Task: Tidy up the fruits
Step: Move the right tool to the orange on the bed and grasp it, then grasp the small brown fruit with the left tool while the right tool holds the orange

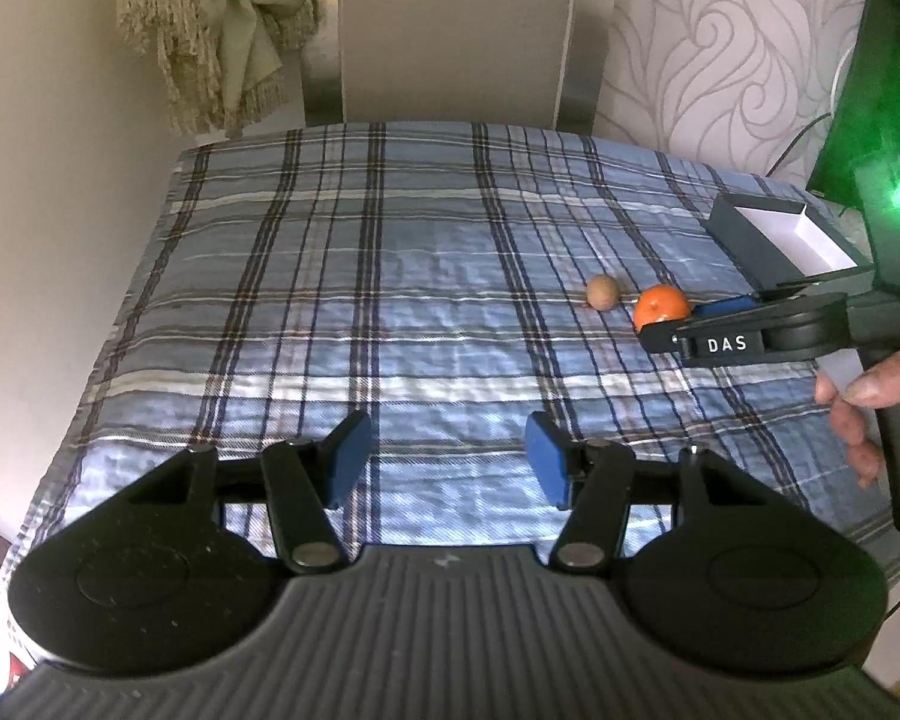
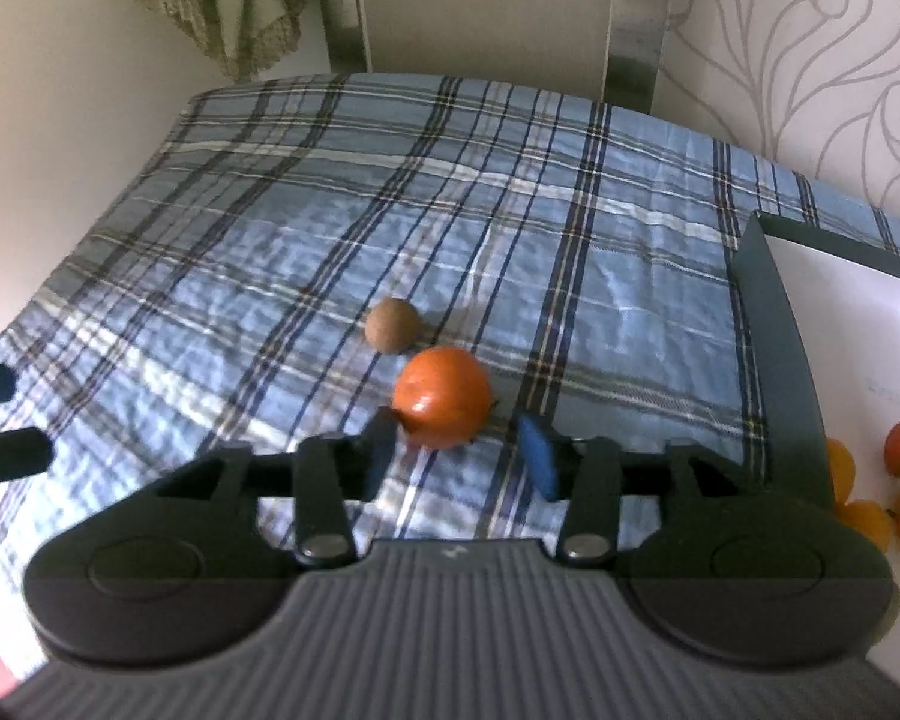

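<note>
My right gripper (image 2: 457, 450) is open, lined up on the orange (image 2: 442, 396) at twelve o'clock. The box (image 2: 777, 324), at two o'clock, takes fruit. My left gripper (image 1: 444, 459) waits open, empty.

The bed (image 1: 330, 276) lies bare toward its left edge; kiwi (image 2: 392, 324), orange (image 2: 442, 397) and box (image 2: 780, 360) crowd its right edge.

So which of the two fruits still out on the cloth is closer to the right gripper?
The orange one, right at the tips of the right gripper, whose jaws are apart. The small brown fruit lies just beyond it.
</note>
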The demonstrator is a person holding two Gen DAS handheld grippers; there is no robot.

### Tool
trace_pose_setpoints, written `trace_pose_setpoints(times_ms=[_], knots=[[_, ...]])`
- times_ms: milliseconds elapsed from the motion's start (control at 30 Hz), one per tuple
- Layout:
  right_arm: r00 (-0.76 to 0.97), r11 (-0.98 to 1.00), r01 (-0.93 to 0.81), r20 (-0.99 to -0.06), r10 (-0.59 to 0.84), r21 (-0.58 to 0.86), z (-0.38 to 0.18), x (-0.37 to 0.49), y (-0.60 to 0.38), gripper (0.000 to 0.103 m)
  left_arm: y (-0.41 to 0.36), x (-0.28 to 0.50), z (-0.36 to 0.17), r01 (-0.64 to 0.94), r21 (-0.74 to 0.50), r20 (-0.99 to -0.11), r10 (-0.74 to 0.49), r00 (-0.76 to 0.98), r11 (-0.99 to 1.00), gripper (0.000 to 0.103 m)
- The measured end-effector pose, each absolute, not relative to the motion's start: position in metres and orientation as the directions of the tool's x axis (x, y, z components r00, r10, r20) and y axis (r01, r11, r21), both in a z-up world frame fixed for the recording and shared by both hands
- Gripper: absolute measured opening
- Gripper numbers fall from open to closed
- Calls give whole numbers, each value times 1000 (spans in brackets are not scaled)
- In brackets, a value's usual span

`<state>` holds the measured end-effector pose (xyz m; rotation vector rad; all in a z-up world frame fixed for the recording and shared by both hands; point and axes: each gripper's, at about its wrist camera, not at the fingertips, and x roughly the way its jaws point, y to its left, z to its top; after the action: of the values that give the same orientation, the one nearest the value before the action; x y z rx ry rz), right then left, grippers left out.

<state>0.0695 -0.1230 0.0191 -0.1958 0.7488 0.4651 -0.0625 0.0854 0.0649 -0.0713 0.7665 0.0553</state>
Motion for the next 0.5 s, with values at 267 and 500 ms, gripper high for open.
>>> trace_pose_setpoints(times_ms=[267, 500], knots=[[639, 866, -500, -679, 360, -11, 15, 75, -114, 45, 84, -58, 63, -63, -38, -697, 19, 717, 997, 63], [640, 864, -503, -665, 385, 15, 24, 64, -123, 40, 75, -49, 62, -30, -36, -693, -3, 721, 999, 63]])
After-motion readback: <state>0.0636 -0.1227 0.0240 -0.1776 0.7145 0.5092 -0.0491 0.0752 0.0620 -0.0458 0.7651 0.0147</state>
